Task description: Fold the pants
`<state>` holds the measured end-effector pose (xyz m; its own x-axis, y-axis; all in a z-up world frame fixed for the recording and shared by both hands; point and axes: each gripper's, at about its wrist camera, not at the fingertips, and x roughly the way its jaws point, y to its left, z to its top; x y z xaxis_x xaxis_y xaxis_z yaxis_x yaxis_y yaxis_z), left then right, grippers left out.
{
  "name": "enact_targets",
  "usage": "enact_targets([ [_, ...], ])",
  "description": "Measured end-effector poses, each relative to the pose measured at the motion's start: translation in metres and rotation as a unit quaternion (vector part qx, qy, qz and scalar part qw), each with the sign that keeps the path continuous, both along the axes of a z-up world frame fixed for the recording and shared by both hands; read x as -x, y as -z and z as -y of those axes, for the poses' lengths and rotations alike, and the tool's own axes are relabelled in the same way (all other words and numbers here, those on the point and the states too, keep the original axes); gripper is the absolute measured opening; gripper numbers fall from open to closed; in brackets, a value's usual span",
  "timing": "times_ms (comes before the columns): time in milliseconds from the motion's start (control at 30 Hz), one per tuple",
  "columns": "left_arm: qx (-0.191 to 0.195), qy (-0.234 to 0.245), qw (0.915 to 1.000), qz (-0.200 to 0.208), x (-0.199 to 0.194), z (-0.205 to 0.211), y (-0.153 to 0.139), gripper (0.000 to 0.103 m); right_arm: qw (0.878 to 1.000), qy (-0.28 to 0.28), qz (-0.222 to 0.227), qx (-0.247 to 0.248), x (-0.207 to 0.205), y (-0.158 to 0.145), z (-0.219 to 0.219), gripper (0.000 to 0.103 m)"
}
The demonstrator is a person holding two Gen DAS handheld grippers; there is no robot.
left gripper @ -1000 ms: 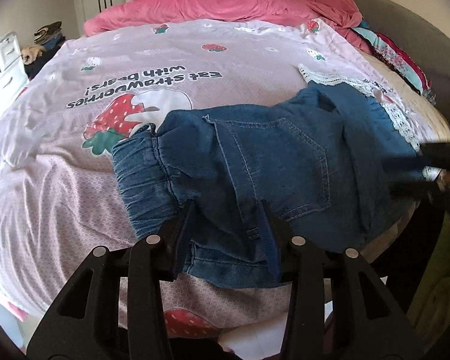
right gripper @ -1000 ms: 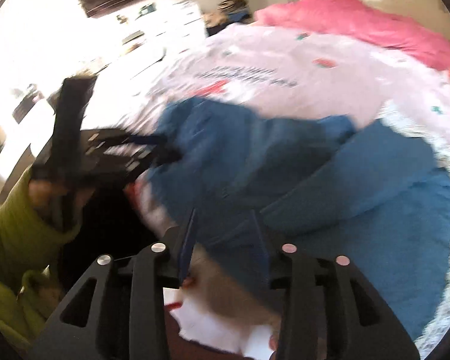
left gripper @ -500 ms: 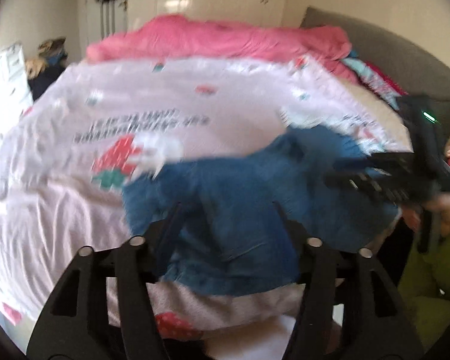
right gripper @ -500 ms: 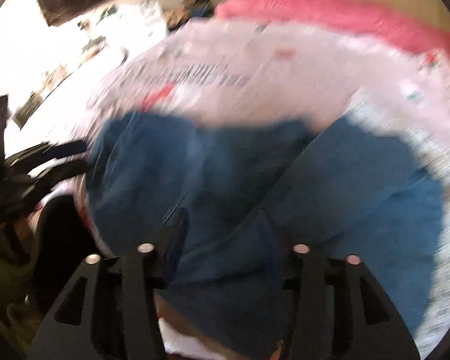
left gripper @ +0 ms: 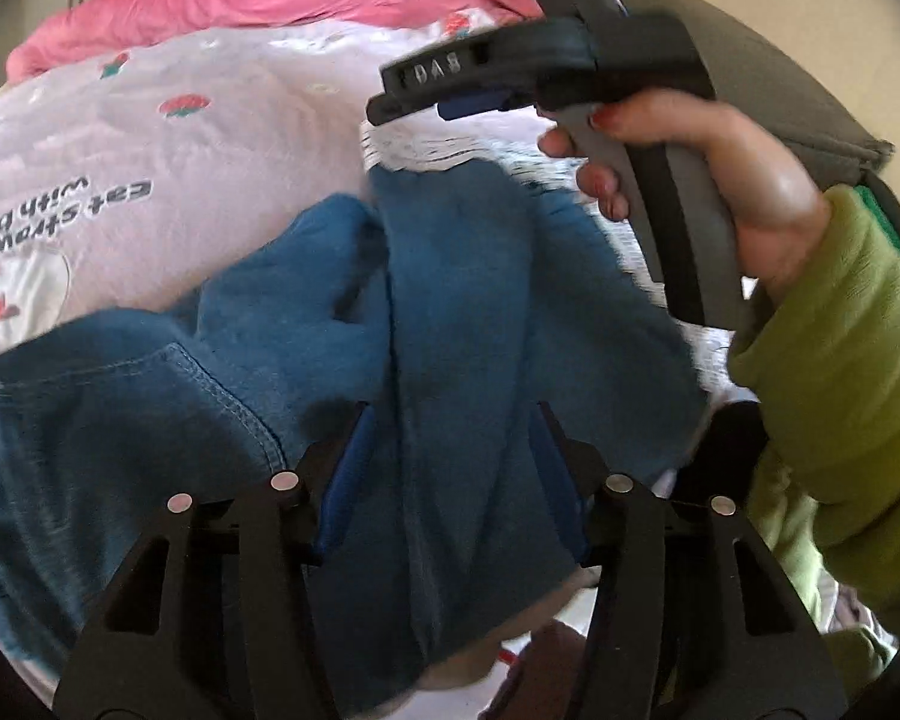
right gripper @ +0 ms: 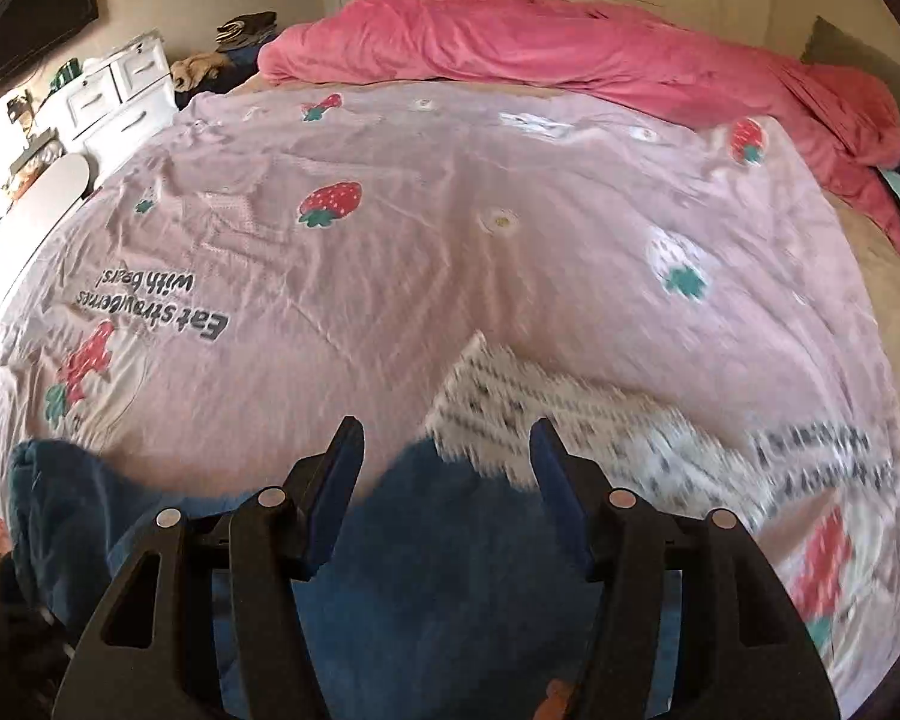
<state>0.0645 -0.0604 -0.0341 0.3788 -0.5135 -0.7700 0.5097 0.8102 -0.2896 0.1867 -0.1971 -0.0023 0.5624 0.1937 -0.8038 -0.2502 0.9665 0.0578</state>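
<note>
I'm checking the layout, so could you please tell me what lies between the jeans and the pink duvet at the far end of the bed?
In the right wrist view, only the strawberry-print sheet lies between the jeans and the pink duvet.

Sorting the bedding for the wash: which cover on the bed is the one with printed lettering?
The pale pink strawberry cover, spread flat under the pants; it reads "Eat strawberries with bears!". The bright pink blanket bunched behind it is plain.

Blue denim pants (left gripper: 450,312) lie rumpled on the bed's pink strawberry-print cover (left gripper: 210,120), directly under and ahead of the left tongs (left gripper: 450,456), whose jaws stand apart with denim between them. Ahead and to the right, a hand (left gripper: 720,180) in a green sleeve (left gripper: 840,390) holds the right tongs (left gripper: 438,99).
</note>
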Motion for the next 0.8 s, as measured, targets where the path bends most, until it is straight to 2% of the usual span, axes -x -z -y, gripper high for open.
enact_targets([
  [100,0.005,-0.016,0.9998,-0.010,-0.001,-0.002,0.013,0.043,1.000,0.010,-0.019,0.000,-0.018,0.011,-0.005,0.058],
  [167,0.003,-0.008,0.9999,-0.008,0.004,-0.002,0.016,0.034,0.999,0.028,-0.028,0.013,-0.036,0.020,-0.009,0.059],
  [200,0.002,-0.002,1.0000,-0.009,0.004,0.000,0.019,0.029,0.999,0.035,-0.033,0.017,-0.041,0.025,-0.011,0.064],
  [233,0.003,0.000,0.9999,-0.010,0.005,0.001,0.020,0.029,0.998,0.043,-0.039,0.018,-0.045,0.029,-0.011,0.071],
  [267,0.005,0.001,0.9999,-0.011,0.006,0.001,0.021,0.029,0.997,0.057,-0.048,0.021,-0.052,0.036,-0.011,0.073],
  [333,0.009,0.004,0.9999,-0.010,0.006,0.000,0.020,0.028,0.995,0.079,-0.062,0.029,-0.064,0.048,-0.009,0.071],
  [367,0.012,0.004,0.9999,-0.011,0.006,-0.002,0.020,0.028,0.994,0.081,-0.064,0.033,-0.068,0.052,-0.009,0.064],
  [400,0.019,0.004,0.9997,-0.015,0.006,-0.004,0.020,0.028,0.994,0.077,-0.060,0.039,-0.069,0.055,-0.009,0.041],
  [433,0.022,0.003,0.9996,-0.016,0.006,-0.006,0.020,0.028,0.995,0.073,-0.050,0.047,-0.069,0.056,-0.008,0.026],
  [467,0.022,0.004,0.9997,-0.014,0.007,-0.007,0.020,0.028,0.996,0.065,-0.044,0.038,-0.068,0.053,-0.005,0.015],
  [500,0.021,0.005,0.9997,-0.010,0.008,-0.009,0.019,0.028,0.997,0.061,-0.042,0.017,-0.065,0.050,0.000,0.010],
  [600,0.023,0.001,0.9997,-0.007,0.008,-0.013,0.018,0.028,0.995,0.068,-0.018,-0.065,-0.041,0.025,0.032,0.009],
  [800,0.017,0.002,0.9998,0.002,0.013,-0.019,0.012,0.028,0.982,0.102,0.028,-0.156,0.041,-0.021,0.106,0.009],
])
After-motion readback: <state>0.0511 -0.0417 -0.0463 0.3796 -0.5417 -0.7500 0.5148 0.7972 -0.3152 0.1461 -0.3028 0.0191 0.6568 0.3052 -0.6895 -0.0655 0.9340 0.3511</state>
